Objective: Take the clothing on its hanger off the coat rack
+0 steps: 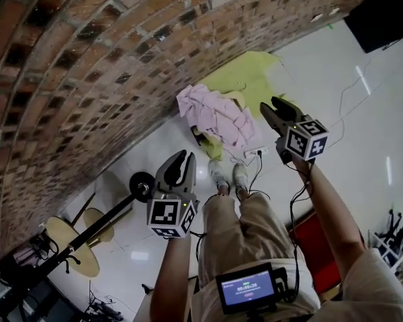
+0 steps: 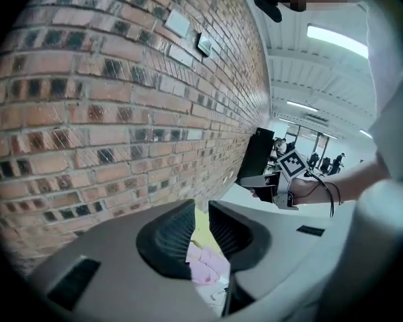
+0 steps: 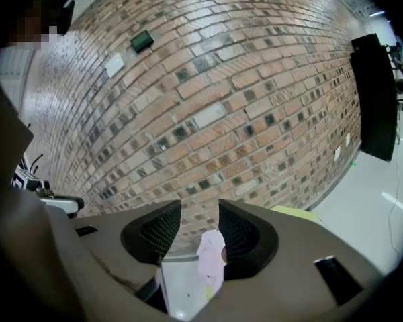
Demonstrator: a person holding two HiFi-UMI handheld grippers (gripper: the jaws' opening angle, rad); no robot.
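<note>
Pale pink crumpled fabric garment (image 1: 215,116) lies in a heap on the glossy white floor (image 1: 336,113), close to the red brick wall (image 1: 87,59). It partly overlaps a yellow-green cloth (image 1: 248,76). The black pole stand with round base (image 1: 142,185) is apart from it. Left gripper (image 1: 183,158): jaws slightly parted, nothing held. Right gripper (image 1: 274,106): same, empty, above the garment.
</note>
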